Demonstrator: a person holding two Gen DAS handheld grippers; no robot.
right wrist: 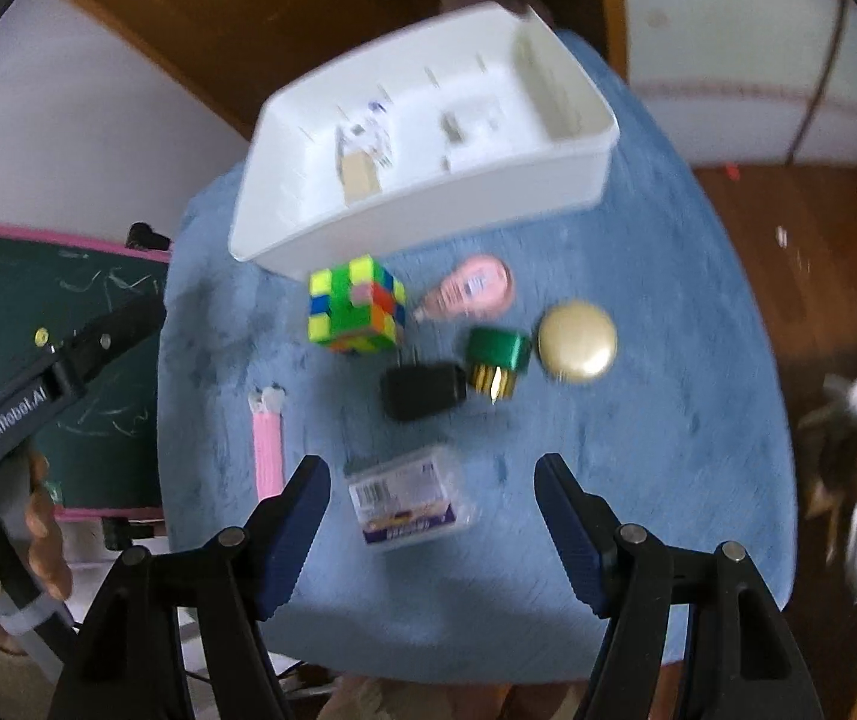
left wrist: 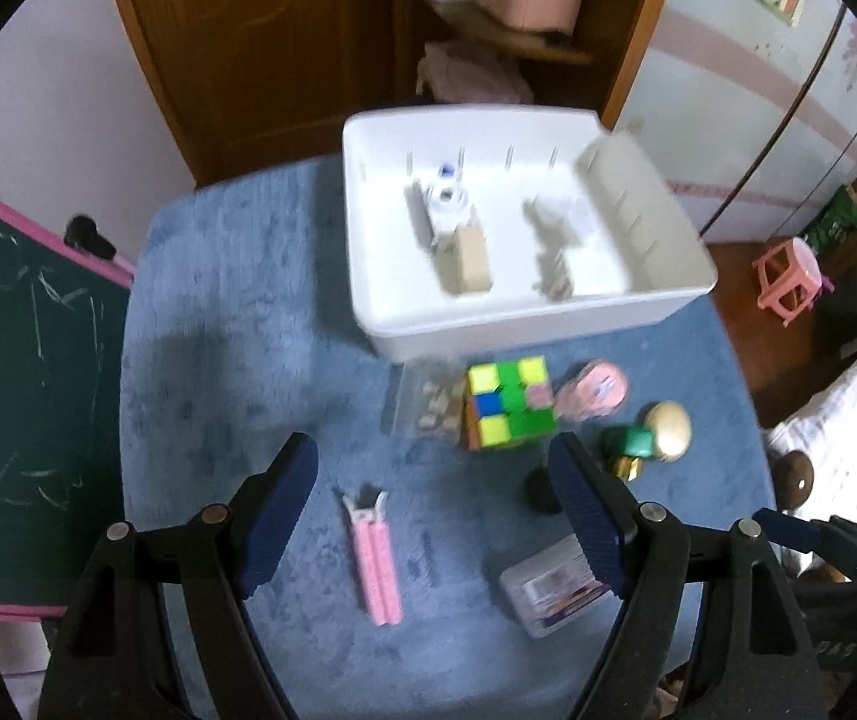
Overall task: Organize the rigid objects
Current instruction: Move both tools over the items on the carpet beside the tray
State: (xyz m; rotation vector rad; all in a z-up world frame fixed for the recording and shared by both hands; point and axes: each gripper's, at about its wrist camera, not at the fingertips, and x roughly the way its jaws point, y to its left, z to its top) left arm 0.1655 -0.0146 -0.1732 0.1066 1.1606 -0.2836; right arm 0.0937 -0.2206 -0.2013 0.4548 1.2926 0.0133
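Note:
A white bin [left wrist: 524, 315] [right wrist: 404, 222] stands at the far side of a blue-covered table and holds a few small items. In front of it lie a colour cube [left wrist: 506, 402] [right wrist: 356, 306], a pink oval case [left wrist: 593, 390] [right wrist: 476, 288], a green and gold piece [left wrist: 632, 444] [right wrist: 497, 357], a gold disc [left wrist: 671, 429] [right wrist: 577, 333], a black plug adapter [right wrist: 425, 390], a clear plastic box [left wrist: 551, 588] [right wrist: 410, 495] and a pink clip tool [left wrist: 374, 558] [right wrist: 268, 450]. My left gripper [left wrist: 434, 480] is open and empty above the pink tool. My right gripper [right wrist: 434, 480] is open and empty above the clear box.
A clear bag of small pieces [left wrist: 428, 405] lies left of the cube. A green chalkboard [left wrist: 20, 372] stands at the table's left. A wooden door and shelf stand behind the bin. A pink stool [left wrist: 788, 279] is on the floor to the right.

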